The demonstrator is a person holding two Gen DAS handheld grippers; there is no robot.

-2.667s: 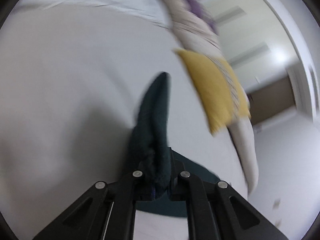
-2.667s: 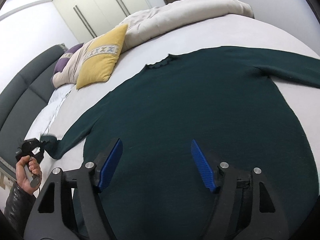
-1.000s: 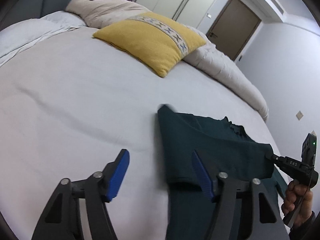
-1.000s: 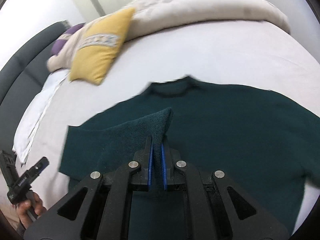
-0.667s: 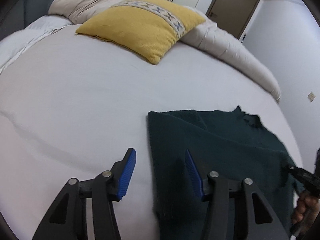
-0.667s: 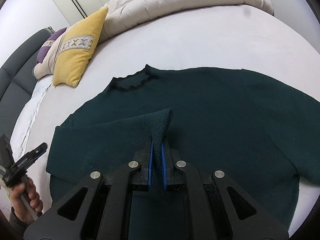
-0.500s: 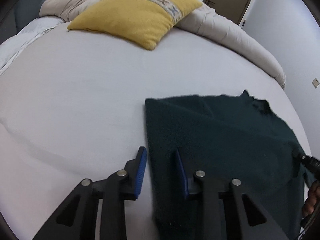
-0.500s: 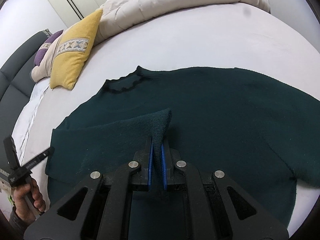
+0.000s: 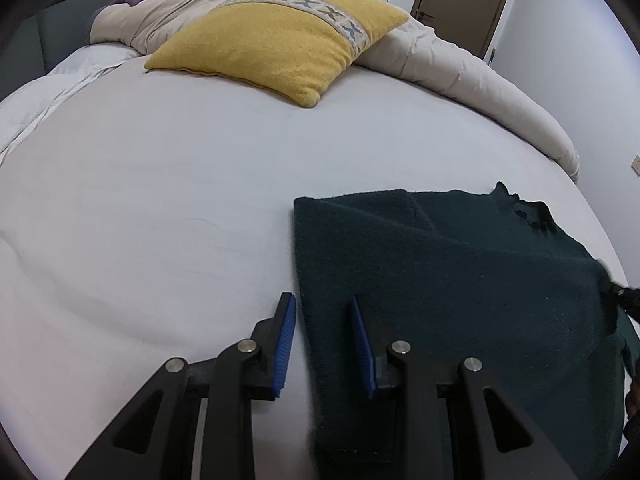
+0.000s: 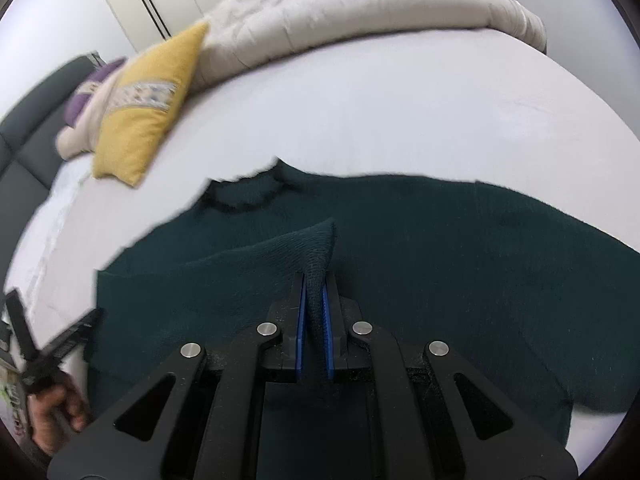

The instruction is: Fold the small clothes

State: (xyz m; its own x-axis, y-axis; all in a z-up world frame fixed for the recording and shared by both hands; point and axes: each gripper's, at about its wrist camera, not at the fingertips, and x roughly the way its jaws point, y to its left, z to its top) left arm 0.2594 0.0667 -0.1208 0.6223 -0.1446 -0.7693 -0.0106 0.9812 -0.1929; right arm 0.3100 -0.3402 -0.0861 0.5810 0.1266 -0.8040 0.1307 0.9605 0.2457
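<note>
Clamping hard, the right tongs (image 10: 314, 308) pinch a raised fold of the dark green sweater (image 10: 440, 248) between their blue pads — knit bunched up in a peak. The left tongs (image 9: 324, 340) have just been narrowing and now stand partly apart, straddling the sweater's folded left edge, pads not pressing it. The sweater lies flat on the white bed (image 9: 160, 200), one side folded over the body, its frilled collar toward the yellow pillow (image 9: 280, 40) — which sits well beyond it, against the rolled beige duvet (image 9: 460, 72).
</note>
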